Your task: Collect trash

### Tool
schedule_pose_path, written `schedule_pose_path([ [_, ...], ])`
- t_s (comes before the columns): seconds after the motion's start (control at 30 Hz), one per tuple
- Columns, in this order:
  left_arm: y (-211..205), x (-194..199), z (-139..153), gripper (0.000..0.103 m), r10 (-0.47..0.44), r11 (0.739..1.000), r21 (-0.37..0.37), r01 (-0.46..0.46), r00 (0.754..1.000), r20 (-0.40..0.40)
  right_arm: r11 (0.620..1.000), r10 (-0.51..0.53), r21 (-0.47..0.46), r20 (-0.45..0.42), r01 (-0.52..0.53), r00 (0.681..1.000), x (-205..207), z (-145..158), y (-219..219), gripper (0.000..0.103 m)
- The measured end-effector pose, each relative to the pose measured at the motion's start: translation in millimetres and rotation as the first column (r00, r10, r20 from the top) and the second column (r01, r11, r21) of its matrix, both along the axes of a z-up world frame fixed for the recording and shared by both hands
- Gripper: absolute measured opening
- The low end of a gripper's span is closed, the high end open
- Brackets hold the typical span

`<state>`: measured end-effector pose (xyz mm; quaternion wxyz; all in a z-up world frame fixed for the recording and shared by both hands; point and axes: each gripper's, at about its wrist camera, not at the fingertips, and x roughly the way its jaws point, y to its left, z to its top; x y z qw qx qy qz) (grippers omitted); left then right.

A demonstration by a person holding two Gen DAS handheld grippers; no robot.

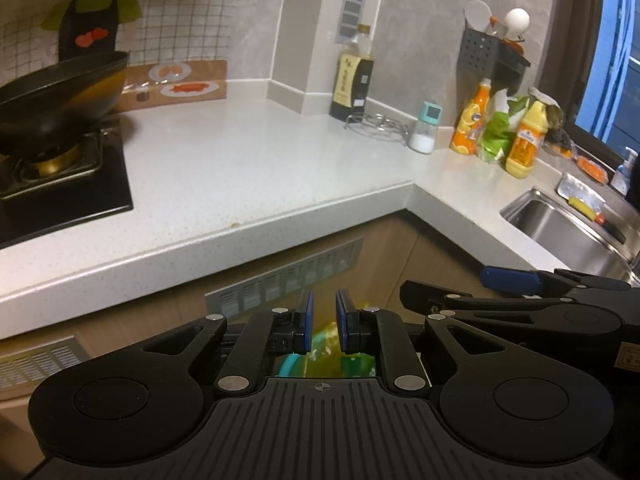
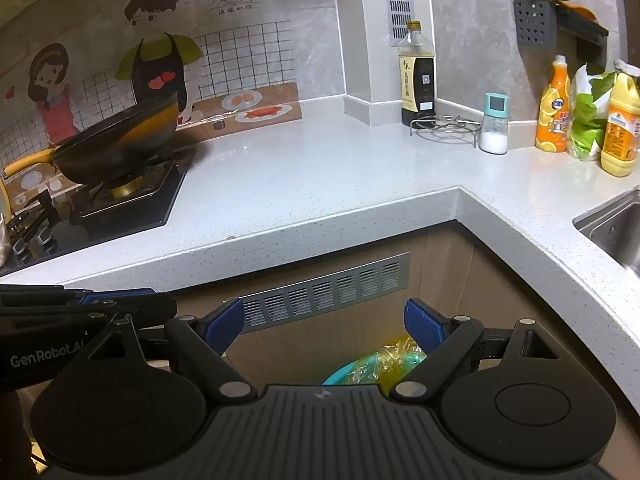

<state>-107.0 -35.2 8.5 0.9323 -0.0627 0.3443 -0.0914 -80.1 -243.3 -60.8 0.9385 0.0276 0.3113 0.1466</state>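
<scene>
The left tool (image 1: 324, 322) hangs in front of the cabinet below the L-shaped white tabletop (image 1: 248, 168), its blue pads (image 1: 307, 320) drawn close together with only a narrow gap; whether anything is pinched between them cannot be told, since the yellow plastic seen through the gap lies lower down. The right tool (image 2: 324, 326) sits just beside it on the right, jaws spread wide and holding nothing.

Below both tools, near the cabinet front, is the trash bin (image 2: 340, 374), a teal rim lined with a crinkled yellow plastic bag (image 2: 394, 356). In the left wrist view the same bag (image 1: 326, 344) shows between and under the pads. A metal vent grille (image 2: 326, 290) is set in the cabinet door behind it.

On the tabletop, far left, a black wok (image 2: 120, 142) with a yellow handle rests tilted on the gas stove (image 2: 128, 196). In the far corner stands a dark soy sauce bottle (image 2: 418, 72), a wire trivet (image 2: 444, 126) just beside it and a salt shaker with a teal cap (image 2: 495, 124) to the right. Further right are an orange bottle (image 2: 554, 108), a green and white bag (image 2: 588, 120) and a yellow bottle (image 2: 620, 128), close together. A dark utensil holder (image 2: 534, 20) hangs on the wall above. The steel sink (image 1: 576, 228) lies at the right, with a sponge (image 1: 580, 204) on its far rim.
</scene>
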Motion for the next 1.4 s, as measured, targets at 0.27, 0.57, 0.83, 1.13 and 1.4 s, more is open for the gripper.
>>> schedule_pose_path([
  [0.27,2,4,-2,0.016,-0.006,1.000,0.002,0.006,1.000,-0.008,1.000,0.001,-0.002,-0.004,-0.001,1.000,3,-1,1,0.088],
  [0.57,2,6,-3,0.016,-0.003,1.000,0.006,0.003,1.000,-0.016,1.000,0.004,-0.001,-0.009,-0.004,1.000,5,-1,3,0.088],
  [0.83,2,6,-4,0.016,-0.004,1.000,0.006,0.005,1.000,-0.015,1.000,0.004,-0.001,-0.008,-0.004,1.000,5,-1,3,0.088],
  [1.13,2,7,-4,0.016,-0.004,1.000,0.005,0.004,1.000,-0.019,1.000,0.000,0.002,-0.008,0.000,1.000,6,-3,3,0.088],
  [1.4,12,23,-12,0.016,0.003,1.000,-0.008,-0.003,0.999,-0.050,1.000,0.002,0.031,-0.035,-0.001,0.999,19,-13,4,0.088],
])
